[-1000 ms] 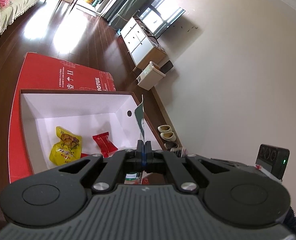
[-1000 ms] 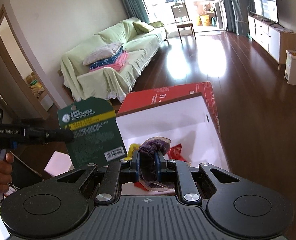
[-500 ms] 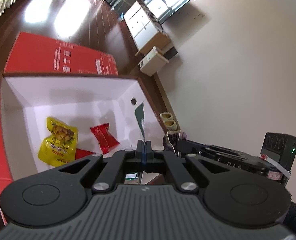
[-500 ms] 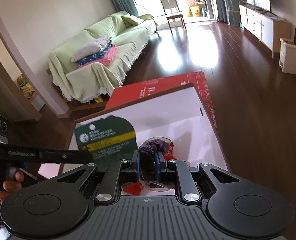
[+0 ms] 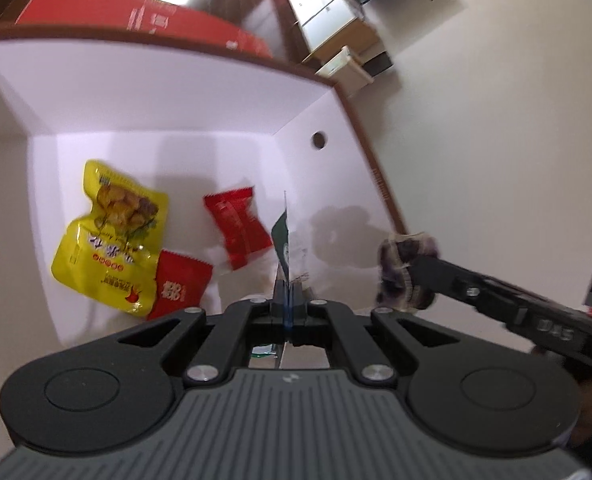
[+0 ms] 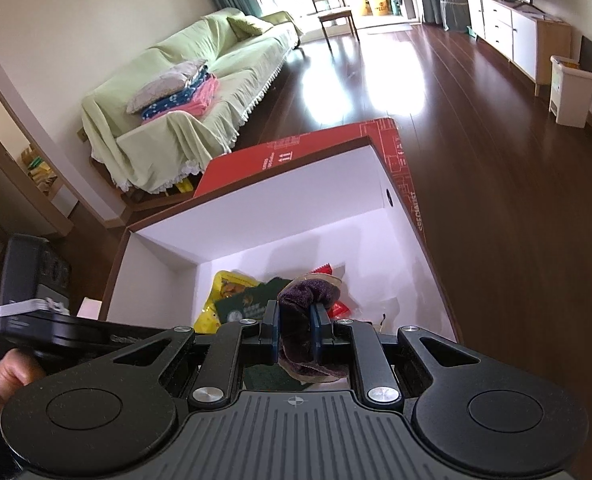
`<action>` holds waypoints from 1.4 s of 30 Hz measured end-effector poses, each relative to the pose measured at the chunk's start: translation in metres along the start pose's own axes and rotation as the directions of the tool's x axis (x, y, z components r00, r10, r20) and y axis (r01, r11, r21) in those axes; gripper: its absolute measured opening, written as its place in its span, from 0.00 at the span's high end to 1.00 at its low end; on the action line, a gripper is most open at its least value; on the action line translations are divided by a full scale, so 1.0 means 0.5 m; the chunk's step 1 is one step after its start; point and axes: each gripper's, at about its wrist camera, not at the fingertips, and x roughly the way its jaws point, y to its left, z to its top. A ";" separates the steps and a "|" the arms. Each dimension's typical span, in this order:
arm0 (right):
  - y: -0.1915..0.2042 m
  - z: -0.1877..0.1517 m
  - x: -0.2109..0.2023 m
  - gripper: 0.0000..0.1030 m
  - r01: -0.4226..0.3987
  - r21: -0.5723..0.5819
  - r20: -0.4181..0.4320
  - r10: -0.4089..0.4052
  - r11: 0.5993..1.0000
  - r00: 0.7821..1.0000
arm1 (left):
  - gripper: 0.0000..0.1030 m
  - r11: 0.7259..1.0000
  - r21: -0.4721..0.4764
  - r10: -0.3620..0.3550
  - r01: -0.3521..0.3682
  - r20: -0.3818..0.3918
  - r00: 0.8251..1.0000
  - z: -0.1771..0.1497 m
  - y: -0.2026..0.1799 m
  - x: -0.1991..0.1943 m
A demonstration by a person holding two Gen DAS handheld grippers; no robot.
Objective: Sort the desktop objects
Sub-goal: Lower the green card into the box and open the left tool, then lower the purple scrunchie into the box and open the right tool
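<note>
My left gripper is shut on a flat green packet, seen edge-on, held inside the open red box with white walls. The packet also shows in the right wrist view. My right gripper is shut on a purple plush item, held over the box's near right side; it also shows in the left wrist view. On the box floor lie a yellow snack bag and two red packets.
The box stands on dark wooden floor. A green-covered sofa is at the back left, a white cabinet and a small bin at the right. A wall runs right of the box.
Both grippers have moved forward and down over the box. The green packet now sits low inside it, and the purple item has come over the box's near right side.
</note>
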 end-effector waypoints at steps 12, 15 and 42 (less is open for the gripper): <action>0.002 0.003 0.018 0.86 -0.003 -0.005 -0.017 0.003 1.000 1.000 | 0.70 0.972 0.099 0.215 -0.211 -0.026 0.976 -0.001 -0.002 -0.021; 0.004 0.003 0.022 0.86 -0.004 -0.007 -0.020 0.004 1.000 1.000 | 0.70 0.958 0.137 0.254 -0.252 -0.004 0.967 -0.005 -0.012 -0.048; 0.078 0.056 0.191 0.86 -0.049 -0.156 -0.064 0.040 0.986 0.997 | 0.67 0.812 0.276 0.534 -0.514 0.004 0.846 0.014 -0.001 -0.079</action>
